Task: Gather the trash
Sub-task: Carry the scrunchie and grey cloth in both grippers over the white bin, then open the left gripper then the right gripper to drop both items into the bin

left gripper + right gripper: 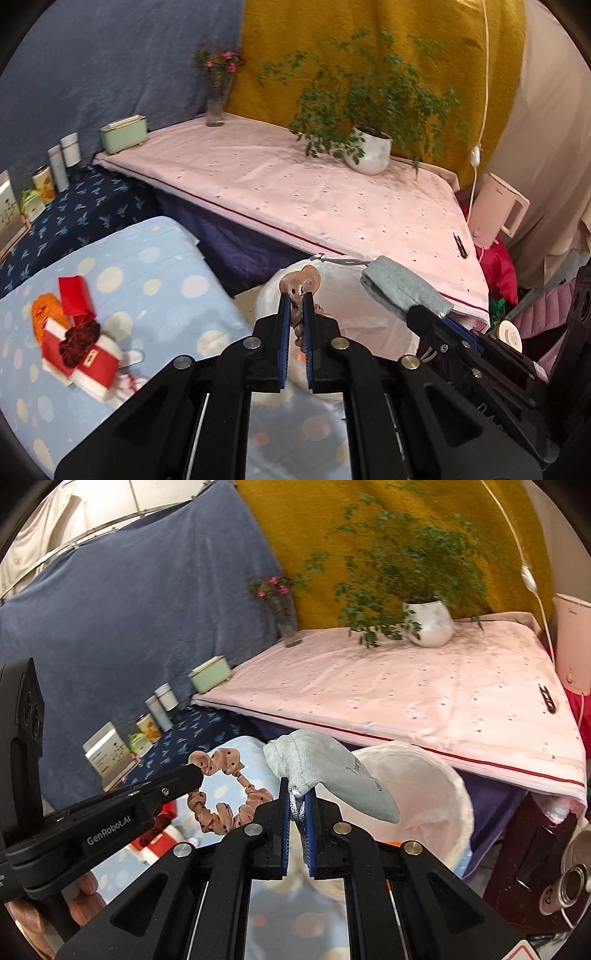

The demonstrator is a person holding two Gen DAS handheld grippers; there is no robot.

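Left tool (296, 295) is clenched on a ruffled, dotted pink scrunchie (225, 794) above the fuzzy white basket (436, 775), whose round mouth gapes below; right tool (298, 788) pinches a soft grey pouch (332, 775) beside the pink desk's (295, 184) red-trimmed near edge.

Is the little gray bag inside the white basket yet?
Not yet. The gray bag hangs from the right tool, pinched by its drawstring, up in the air just above the white basket.

Scrunchie (225, 794) left of pouch (332, 775), seemingly above basket (458, 786).
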